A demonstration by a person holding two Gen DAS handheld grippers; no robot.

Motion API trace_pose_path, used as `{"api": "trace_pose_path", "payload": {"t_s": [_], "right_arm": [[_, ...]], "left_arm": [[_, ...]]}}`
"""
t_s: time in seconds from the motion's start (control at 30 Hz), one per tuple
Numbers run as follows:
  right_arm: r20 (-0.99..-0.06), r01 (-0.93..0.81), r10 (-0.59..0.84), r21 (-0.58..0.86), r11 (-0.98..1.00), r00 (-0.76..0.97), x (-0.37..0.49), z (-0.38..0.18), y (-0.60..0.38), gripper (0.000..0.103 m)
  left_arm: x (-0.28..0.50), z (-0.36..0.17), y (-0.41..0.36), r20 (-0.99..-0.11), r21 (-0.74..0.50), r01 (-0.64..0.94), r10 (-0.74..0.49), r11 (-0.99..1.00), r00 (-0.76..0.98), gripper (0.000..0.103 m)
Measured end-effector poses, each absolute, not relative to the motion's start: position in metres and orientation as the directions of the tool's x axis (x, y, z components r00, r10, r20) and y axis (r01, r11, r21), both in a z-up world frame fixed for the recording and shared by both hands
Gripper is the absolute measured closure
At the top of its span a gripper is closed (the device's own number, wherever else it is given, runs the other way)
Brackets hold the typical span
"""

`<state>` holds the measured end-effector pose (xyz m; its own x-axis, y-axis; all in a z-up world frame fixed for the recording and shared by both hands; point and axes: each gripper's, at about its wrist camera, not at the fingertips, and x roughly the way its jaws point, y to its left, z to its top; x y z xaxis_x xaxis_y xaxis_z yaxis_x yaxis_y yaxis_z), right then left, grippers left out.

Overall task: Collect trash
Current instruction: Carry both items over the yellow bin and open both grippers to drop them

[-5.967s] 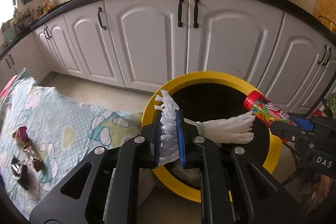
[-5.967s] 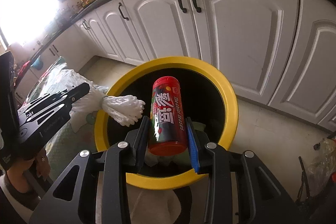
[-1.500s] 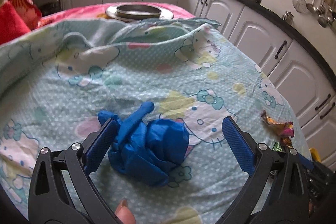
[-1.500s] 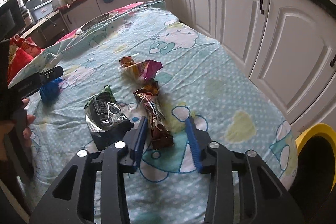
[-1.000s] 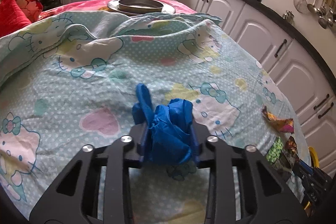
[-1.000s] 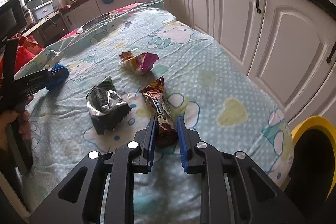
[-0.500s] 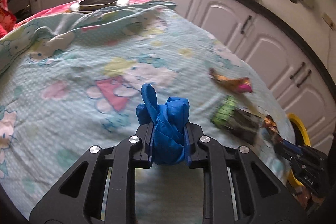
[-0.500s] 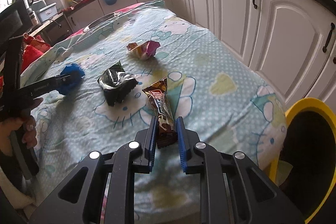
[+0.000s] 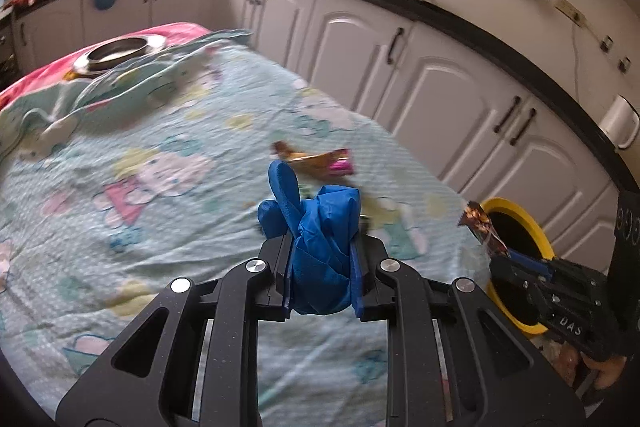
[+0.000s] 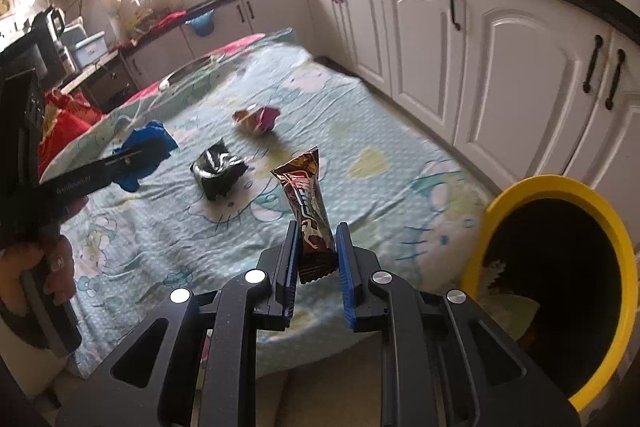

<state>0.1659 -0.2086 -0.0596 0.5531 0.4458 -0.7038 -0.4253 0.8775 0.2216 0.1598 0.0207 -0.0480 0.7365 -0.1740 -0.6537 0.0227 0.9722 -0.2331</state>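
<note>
While both loads are held clear of the bed, the left tongs (image 9: 320, 273) are pinching a crumpled blue glove (image 9: 318, 239) between their pads, its loose fingers standing above the grip. The right tongs (image 10: 316, 263) are pinching a brown snack wrapper (image 10: 308, 207) by its lower end, the rest rising upright between the pads; a low grip of this kind appears to keep the light foil from folding away.

Both pieces are evidently held raised for carrying to the yellow bin (image 10: 500, 211), which stands on the floor just beside the bed's near right corner, mouth open, some refuse already visible inside. The right tongs are nearest its rim; the left tongs are further back over the bed.

Two items remain on the patterned bedsheet (image 10: 380, 163): a black crumpled packet (image 10: 218, 175) near the middle, and a pink-and-gold wrapper (image 10: 256, 119) beyond it toward the cabinet side. They lie apart from each other.

Judgement: task partly complete; drop both loads, then return for the remaining two.
</note>
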Motion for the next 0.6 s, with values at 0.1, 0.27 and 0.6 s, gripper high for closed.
{"api": "trace_pose_path", "payload": {"t_s": [0.1, 0.27, 0.6], "right_arm": [[-0.692, -0.412, 0.437, 0.218, 0.885, 0.574, 0.163, -0.052, -0.220, 0.085], [-0.674, -0.374, 0.417, 0.220, 0.901, 0.609, 0.160, -0.042, -0.245, 0.085], [-0.641, -0.290, 0.353, 0.206, 0.935, 0.682, 0.154, -0.028, -0.290, 0.085]], "left_arm": [[0.160, -0.043, 0.007, -0.644, -0.229, 0.053, -0.192, 0.972, 0.740, 0.089], [0.161, -0.035, -0.014, -0.629, -0.221, 0.098, -0.219, 0.970, 0.746, 0.089], [0.165, -0.026, -0.060, -0.615, -0.201, 0.191, -0.276, 0.961, 0.739, 0.089]]}}
